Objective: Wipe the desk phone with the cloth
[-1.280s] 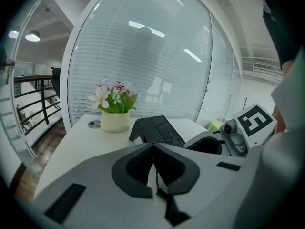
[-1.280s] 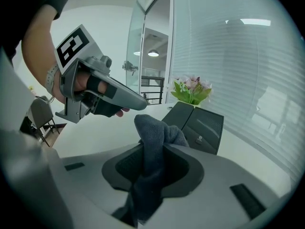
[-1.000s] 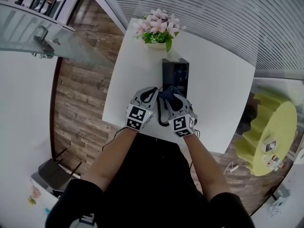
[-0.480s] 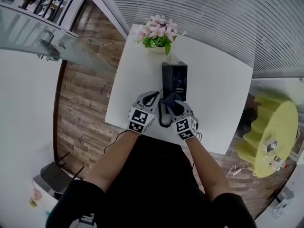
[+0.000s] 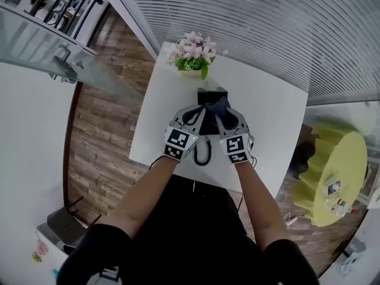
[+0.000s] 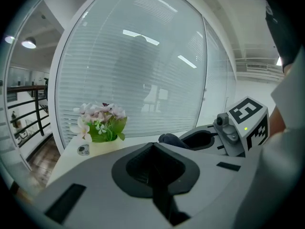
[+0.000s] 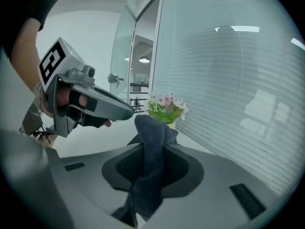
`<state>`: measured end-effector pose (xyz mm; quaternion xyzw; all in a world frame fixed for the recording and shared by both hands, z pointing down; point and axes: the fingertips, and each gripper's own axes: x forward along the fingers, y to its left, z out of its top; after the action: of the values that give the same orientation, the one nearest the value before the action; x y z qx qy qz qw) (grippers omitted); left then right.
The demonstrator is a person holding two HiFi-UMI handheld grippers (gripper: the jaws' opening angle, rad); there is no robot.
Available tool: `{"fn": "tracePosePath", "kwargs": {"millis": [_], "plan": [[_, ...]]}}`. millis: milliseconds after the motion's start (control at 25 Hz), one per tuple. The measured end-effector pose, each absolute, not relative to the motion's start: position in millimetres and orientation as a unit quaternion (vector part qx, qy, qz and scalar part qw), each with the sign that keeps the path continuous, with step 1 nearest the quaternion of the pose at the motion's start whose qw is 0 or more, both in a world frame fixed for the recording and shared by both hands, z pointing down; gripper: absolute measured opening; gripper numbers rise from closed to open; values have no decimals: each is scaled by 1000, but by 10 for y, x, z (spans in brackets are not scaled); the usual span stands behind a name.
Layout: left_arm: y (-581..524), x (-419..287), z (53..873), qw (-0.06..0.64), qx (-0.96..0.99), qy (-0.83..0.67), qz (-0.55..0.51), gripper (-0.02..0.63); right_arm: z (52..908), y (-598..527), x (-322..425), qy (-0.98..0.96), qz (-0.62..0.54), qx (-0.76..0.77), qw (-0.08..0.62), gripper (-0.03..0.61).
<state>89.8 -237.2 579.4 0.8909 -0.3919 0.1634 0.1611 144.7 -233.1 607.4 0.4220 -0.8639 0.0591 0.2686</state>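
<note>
The black desk phone (image 5: 211,93) stands mid-table in the head view, and both grippers cover most of it. My right gripper (image 5: 221,108) is shut on a dark grey cloth (image 5: 221,104) that lies on the phone's top. In the right gripper view the cloth (image 7: 151,128) sticks up between the jaws of the right gripper (image 7: 153,151). My left gripper (image 5: 199,113) is beside it on the left, over the phone's left edge. Its jaws are shut with nothing between them in the left gripper view (image 6: 153,147). The phone's coiled cord (image 5: 202,152) loops toward the near table edge.
A pot of pink flowers (image 5: 193,51) stands at the far edge of the white table (image 5: 273,117), just behind the phone. A window with blinds (image 5: 267,22) runs behind the table. A yellow round seat (image 5: 332,177) is at the right, with wood floor (image 5: 101,129) at the left.
Both grippers have moved forward from the near end of the phone onto it, carrying the cloth along. Less of the phone shows, and the cord now lies behind the grippers.
</note>
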Motion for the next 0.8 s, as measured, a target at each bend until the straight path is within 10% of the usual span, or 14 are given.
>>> {"fn": "tracePosePath", "kwargs": {"millis": [800], "plan": [[-2762, 850, 5953, 169, 885, -400, 167, 11, 6357, -2882, 1408, -837, 75, 458, 289, 112]]}}
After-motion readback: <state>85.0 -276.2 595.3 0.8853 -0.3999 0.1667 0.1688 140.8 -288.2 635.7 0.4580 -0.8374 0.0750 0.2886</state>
